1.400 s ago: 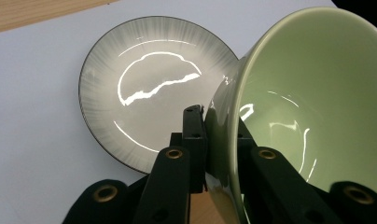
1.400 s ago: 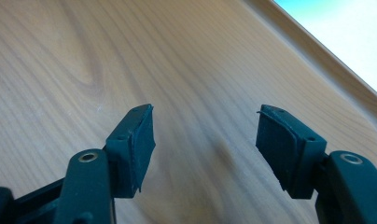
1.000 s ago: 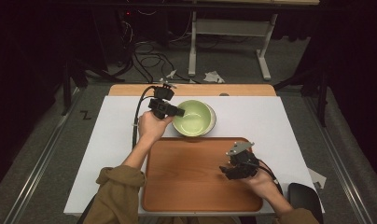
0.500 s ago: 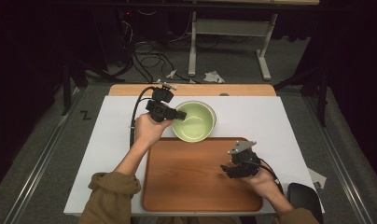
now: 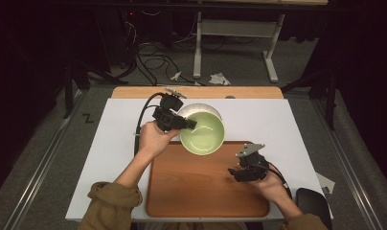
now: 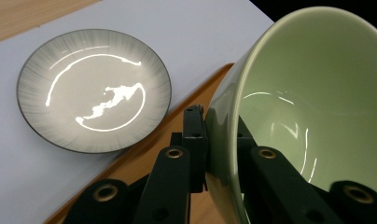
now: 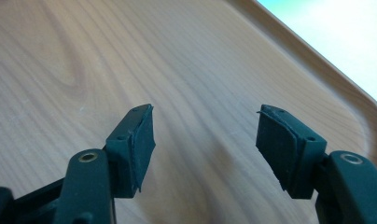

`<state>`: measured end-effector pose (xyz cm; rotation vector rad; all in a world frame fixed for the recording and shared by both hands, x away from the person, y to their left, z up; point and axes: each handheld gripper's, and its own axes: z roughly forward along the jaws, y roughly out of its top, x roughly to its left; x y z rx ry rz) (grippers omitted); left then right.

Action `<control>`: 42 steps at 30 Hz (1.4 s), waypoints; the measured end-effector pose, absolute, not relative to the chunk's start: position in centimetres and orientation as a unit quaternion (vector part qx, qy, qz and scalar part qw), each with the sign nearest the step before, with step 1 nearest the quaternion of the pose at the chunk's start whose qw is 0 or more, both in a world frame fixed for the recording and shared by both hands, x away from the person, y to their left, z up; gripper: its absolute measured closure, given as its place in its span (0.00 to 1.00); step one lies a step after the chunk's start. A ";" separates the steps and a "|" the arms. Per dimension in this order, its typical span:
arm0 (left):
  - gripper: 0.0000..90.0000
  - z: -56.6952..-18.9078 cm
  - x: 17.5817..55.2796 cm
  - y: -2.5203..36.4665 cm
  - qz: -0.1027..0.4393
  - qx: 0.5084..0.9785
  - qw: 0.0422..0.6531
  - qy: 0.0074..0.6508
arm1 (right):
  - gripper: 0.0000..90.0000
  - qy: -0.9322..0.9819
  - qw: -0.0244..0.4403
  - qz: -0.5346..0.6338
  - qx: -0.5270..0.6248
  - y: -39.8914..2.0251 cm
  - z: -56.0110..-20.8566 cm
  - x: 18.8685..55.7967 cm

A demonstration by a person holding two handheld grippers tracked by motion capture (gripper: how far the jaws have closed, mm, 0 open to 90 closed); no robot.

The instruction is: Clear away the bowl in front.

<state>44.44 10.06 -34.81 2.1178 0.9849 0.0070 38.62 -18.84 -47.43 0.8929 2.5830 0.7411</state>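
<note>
A pale green bowl [image 5: 203,133] hangs tilted over the far edge of the wooden tray [image 5: 201,191]. My left gripper [image 5: 190,124] is shut on the bowl's left rim, one jaw inside and one outside. In the left gripper view the bowl [image 6: 312,102] sits on the right with my left gripper [image 6: 219,135] clamping its wall. A grey-white plate [image 6: 93,88] with a dark rim lies on the white sheet beyond it. From above, the plate [image 5: 197,107] peeks out behind the bowl. My right gripper [image 5: 239,172] is open over the tray's right part. In its own view my right gripper [image 7: 205,140] holds nothing above the tray [image 7: 130,56].
A white sheet [image 5: 115,158] covers the table, with a bare wooden strip [image 5: 134,92] at the far edge. A dark object [image 5: 313,203] lies at the near right corner. Cables [image 5: 153,62] and a desk frame [image 5: 234,28] stand on the floor beyond.
My left gripper has brought the green bowl toward the person and over the tray's far edge, tilting it and uncovering the plate behind. The right gripper has hardly moved.
</note>
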 end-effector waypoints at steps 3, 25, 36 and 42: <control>0.92 -35.2 43.9 9.7 -0.001 0.840 0.386 0.381 | 0.41 0.900 0.154 0.261 0.314 -19.0 -47.4 38.7; 0.92 -37.9 40.5 8.8 -0.037 0.849 0.393 0.352 | 0.41 0.893 0.162 0.266 0.324 -19.4 -47.3 38.7; 0.92 -39.8 39.8 8.8 -0.058 0.845 0.397 0.354 | 0.42 0.889 0.164 0.268 0.332 -19.6 -47.2 38.6; 0.92 -40.5 39.6 8.5 -0.058 0.849 0.390 0.353 | 0.41 0.892 0.165 0.266 0.325 -19.4 -47.2 38.6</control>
